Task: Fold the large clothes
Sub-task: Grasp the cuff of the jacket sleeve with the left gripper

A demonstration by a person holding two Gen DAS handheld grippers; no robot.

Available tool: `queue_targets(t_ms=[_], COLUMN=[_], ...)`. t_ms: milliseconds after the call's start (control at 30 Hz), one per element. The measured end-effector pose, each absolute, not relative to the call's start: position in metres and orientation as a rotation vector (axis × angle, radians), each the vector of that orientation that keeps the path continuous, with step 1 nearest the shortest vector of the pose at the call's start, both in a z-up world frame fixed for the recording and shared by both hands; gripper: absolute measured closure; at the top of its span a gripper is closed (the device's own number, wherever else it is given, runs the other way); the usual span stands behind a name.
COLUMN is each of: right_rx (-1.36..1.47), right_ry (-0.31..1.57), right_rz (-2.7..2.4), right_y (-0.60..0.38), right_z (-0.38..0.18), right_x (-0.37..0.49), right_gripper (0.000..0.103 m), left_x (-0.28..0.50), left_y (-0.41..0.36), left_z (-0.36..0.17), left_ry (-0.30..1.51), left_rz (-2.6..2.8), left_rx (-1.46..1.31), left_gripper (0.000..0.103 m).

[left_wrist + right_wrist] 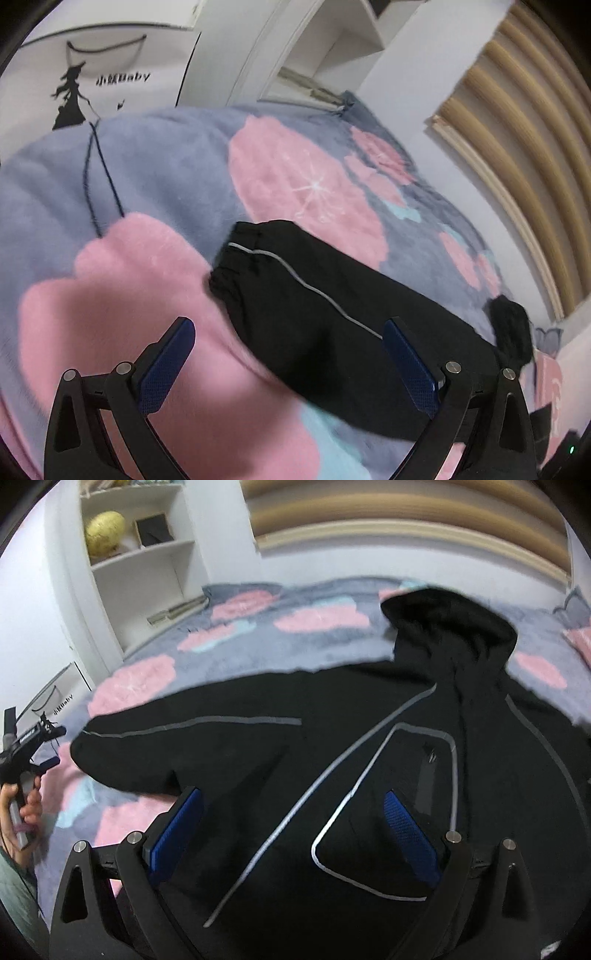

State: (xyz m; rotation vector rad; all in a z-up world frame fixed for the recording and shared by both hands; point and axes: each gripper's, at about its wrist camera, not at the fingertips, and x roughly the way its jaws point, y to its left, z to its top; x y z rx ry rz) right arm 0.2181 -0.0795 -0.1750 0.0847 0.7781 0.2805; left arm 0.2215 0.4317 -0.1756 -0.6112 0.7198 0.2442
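Clearly little is done yet: the black jacket (332, 760) lies spread flat on the bed (229, 646), hood (454, 627) up top, one sleeve (295, 288) stretched outward unfolded, while the left gripper (288, 365) and right gripper (295, 834) hover over it, both wide apart and empty.

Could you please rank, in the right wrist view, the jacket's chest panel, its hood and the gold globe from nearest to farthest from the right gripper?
From the right gripper:
1. Chest panel, between the fingers.
2. Hood, ahead, right.
3. Gold globe, far left shelf.
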Motion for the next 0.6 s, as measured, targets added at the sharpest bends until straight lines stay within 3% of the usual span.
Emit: queue_targets(t_ms=[167, 200, 233, 267, 300, 333, 433, 600], right_rx=[0.071, 0.063, 0.055, 0.041, 0.03, 0.021, 0.011, 0.057], right_ry=[0.823, 0.83, 0.832, 0.832, 0.83, 0.825, 0.823, 0.845], right_rz=[0.274, 0.274, 0.275, 0.278, 0.28, 0.28, 0.281, 0.285], right_y=[-0.078, -0.077, -0.076, -0.073, -0.071, -0.07, -0.067, -0.074], right_z=[-0.204, -0.208, -0.21, -0.212, -0.212, -0.212, -0.214, -0.218], right_x=[0.221, 0.221, 0.221, 0.221, 0.22, 0.219, 0.218, 0.222], right_gripper=[0.003, 0.003, 0.003, 0.003, 0.003, 0.003, 0.003, 0.003], left_x=[0.246, 0.249, 0.252, 0.256, 0.257, 0.257, 0.252, 0.231], left_y=[0.439, 0.436, 0.433, 0.43, 0.428, 0.424, 0.415, 0.377], left_z=[-0.201, -0.203, -0.204, -0.205, -0.205, -0.204, -0.193, -0.151], left_ry=[0.74, 0.736, 0.736, 0.742, 0.737, 0.731, 0.68, 0.569], left_rz=[0.261, 0.271, 0.275, 0.278, 0.275, 0.27, 0.269, 0.252], left_rx=[-0.635, -0.611, -0.586, -0.562, -0.54, -0.523, -0.476, -0.331], left_gripper=[0.003, 0.012, 0.033, 0.041, 0.059, 0.069, 0.077, 0.079])
